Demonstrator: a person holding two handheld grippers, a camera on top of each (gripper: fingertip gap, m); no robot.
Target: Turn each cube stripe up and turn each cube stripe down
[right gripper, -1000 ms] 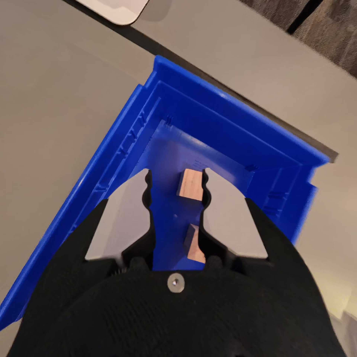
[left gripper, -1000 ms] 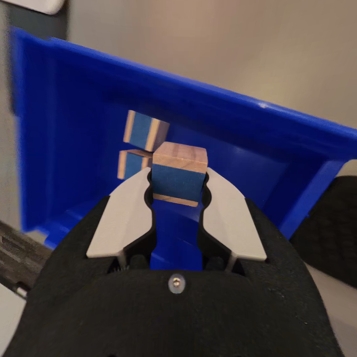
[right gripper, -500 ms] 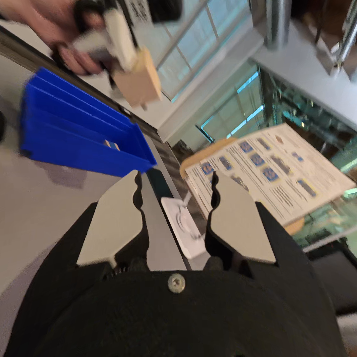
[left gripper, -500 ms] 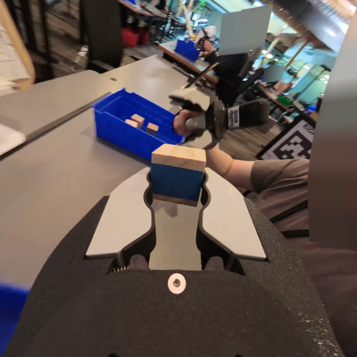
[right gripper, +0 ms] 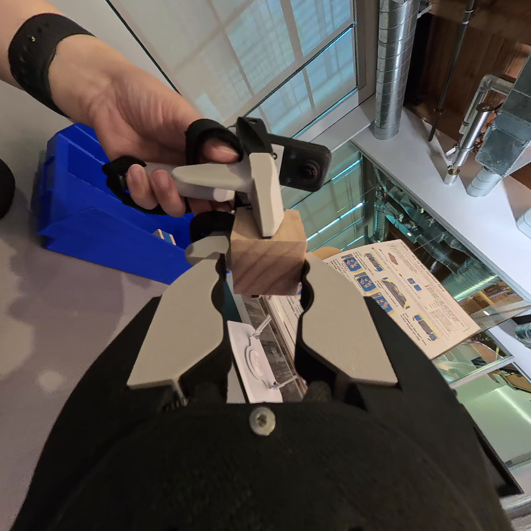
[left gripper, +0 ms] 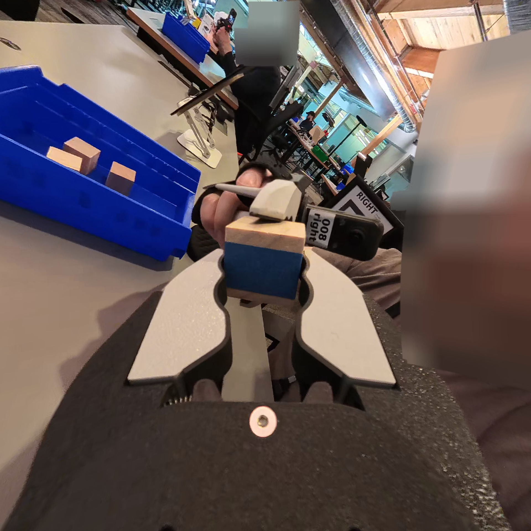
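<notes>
The grey table (left gripper: 43, 301) carries a blue bin (left gripper: 115, 218) holding three cubes (left gripper: 82, 155). Above the table's near edge, the left gripper (left gripper: 263, 275) clamps the striped cube (left gripper: 263, 258) in mid-air, apparently for a handover: the right gripper (right gripper: 263, 275) brackets it, contact unclear.

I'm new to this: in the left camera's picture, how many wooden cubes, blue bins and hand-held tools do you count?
Wooden cubes: 4 (the held cube, three loose cubes in the near bin)
Blue bins: 2 (near bin, far bin on another table)
Tools: 2 (left tool, right tool)
Total: 8
</notes>
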